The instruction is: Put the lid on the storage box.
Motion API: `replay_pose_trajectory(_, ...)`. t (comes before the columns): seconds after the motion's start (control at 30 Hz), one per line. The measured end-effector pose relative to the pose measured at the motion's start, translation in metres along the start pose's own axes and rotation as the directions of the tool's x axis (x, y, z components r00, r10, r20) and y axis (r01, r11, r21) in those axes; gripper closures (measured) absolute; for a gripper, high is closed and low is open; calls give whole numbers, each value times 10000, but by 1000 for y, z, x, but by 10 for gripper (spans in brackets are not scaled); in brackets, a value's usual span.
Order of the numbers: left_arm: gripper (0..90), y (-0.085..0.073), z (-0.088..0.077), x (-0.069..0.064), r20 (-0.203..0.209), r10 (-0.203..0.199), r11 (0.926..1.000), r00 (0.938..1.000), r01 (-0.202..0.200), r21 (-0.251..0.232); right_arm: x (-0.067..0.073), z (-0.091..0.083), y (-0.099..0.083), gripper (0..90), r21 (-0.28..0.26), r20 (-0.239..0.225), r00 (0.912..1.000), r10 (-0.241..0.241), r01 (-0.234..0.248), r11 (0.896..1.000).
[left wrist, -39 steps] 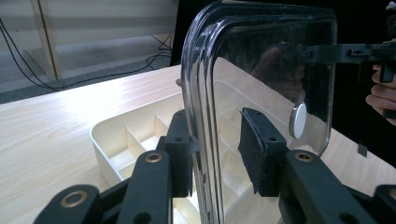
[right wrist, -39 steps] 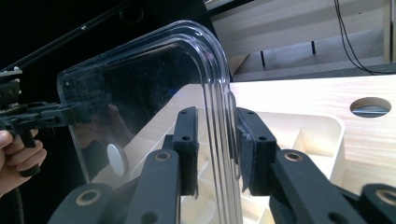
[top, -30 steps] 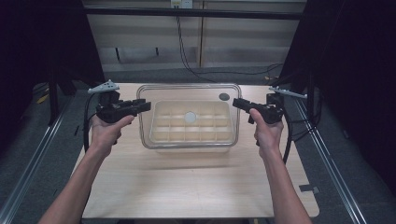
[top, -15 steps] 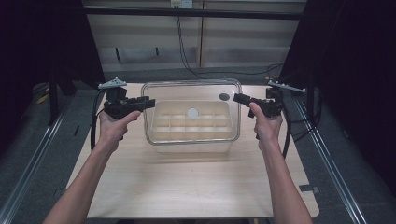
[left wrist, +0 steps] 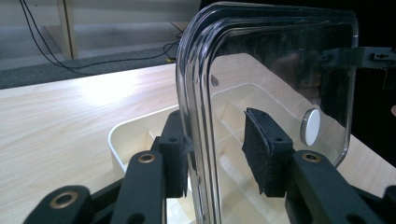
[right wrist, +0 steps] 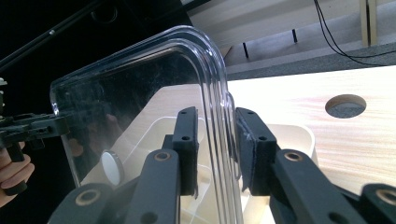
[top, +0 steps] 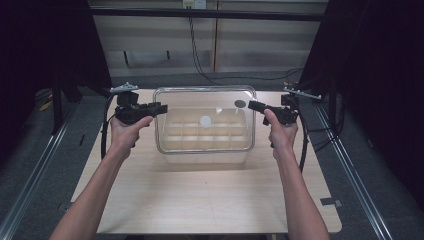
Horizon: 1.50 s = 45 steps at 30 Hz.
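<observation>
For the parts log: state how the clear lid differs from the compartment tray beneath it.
The clear lid is see-through; the compartment tray is opaque cream. The lid is held up by the left gripper and right gripper; the tray sits on the table. The lid is undivided; the tray is split into cells. Both are rounded rectangles.

The left tongs (top: 159, 107) and the right tongs (top: 252, 105) are black, with a pistol-like handle for each hand. A grey three-cornered plate (top: 123, 88) sits on top of each one, and a black cable (top: 103, 134) hangs down from each. In the gripper views the jaws are flat black bars joined by brass-coloured round rivets. Each jaw ends in a rectangular black pad (left wrist: 259, 155) with small screw holes. The person's forearms (top: 95, 195) are bare, with no sleeves.
</observation>
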<state>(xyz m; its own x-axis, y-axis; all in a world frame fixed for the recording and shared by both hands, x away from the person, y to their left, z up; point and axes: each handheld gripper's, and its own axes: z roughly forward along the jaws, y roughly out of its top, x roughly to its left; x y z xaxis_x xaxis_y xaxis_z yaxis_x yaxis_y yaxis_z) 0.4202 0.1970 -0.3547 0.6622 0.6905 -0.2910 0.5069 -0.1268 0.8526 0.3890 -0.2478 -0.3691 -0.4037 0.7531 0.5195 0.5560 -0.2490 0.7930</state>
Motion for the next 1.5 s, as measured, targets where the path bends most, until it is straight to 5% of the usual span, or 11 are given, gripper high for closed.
replay_pose_trajectory(0.5, 607, 6, 9, 7, -131, 66, 9999, 9999, -64, 145, -8, 9, 1, 716, 169, 31, 10000, 74, -74, 9998)
replay_pose_trajectory(0.93, 545, -1, 31, 14, -610, -27, 9967, 9981, 76, 802, -10, 17, 6, 716, 626, 857, 9956, 376, -431, 9971)
replay_pose_trajectory(1.2, 552, -14, 43, 23, -828, -249, 9892, 9963, 366, 1421, -15, 24, 8, 730, 803, 1128, 9923, 502, -595, 9950)
replay_pose_trajectory(1.3, 559, -19, 44, 28, -649, -694, 9901, 9955, 767, 1179, -17, 30, 9, 726, 985, 1308, 9902, 498, -629, 9931)
replay_pose_trajectory(1.5, 564, -20, 48, 31, -745, -644, 9878, 9951, 742, 1369, -28, 39, 6, 725, 1061, 1355, 9870, 859, -1007, 9892)
